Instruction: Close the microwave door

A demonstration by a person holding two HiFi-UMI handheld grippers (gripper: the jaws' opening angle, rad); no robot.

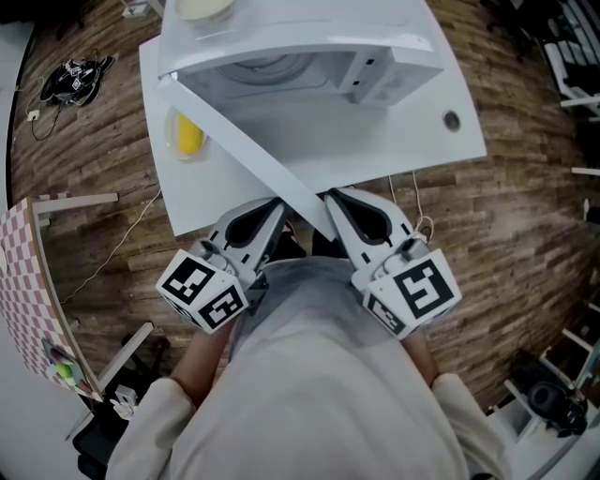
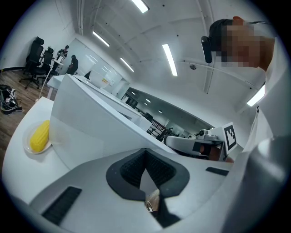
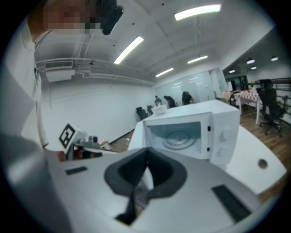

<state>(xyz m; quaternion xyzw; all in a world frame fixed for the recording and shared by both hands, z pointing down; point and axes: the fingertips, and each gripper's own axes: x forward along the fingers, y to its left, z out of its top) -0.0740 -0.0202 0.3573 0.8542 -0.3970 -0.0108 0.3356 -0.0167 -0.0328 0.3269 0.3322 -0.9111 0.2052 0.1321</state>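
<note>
The white microwave (image 1: 300, 42) stands on a white table (image 1: 412, 141) with its door (image 1: 246, 145) swung wide open towards me, seen edge-on as a long white strip. The right gripper view looks into the open microwave (image 3: 184, 136) and at its glass turntable (image 3: 177, 138). In the left gripper view the door (image 2: 91, 120) fills the space ahead. My left gripper (image 1: 277, 202) (image 2: 145, 154) is shut and empty, just left of the door's free end. My right gripper (image 1: 330, 196) (image 3: 146, 164) is shut and empty, just right of that end. Both are held close to my body.
A yellow corn cob on a clear plate (image 1: 187, 136) (image 2: 39, 135) lies on the table left of the door. A bowl (image 1: 202, 7) sits on top of the microwave. The table has a cable hole (image 1: 452, 119) at the right. Office chairs stand beyond.
</note>
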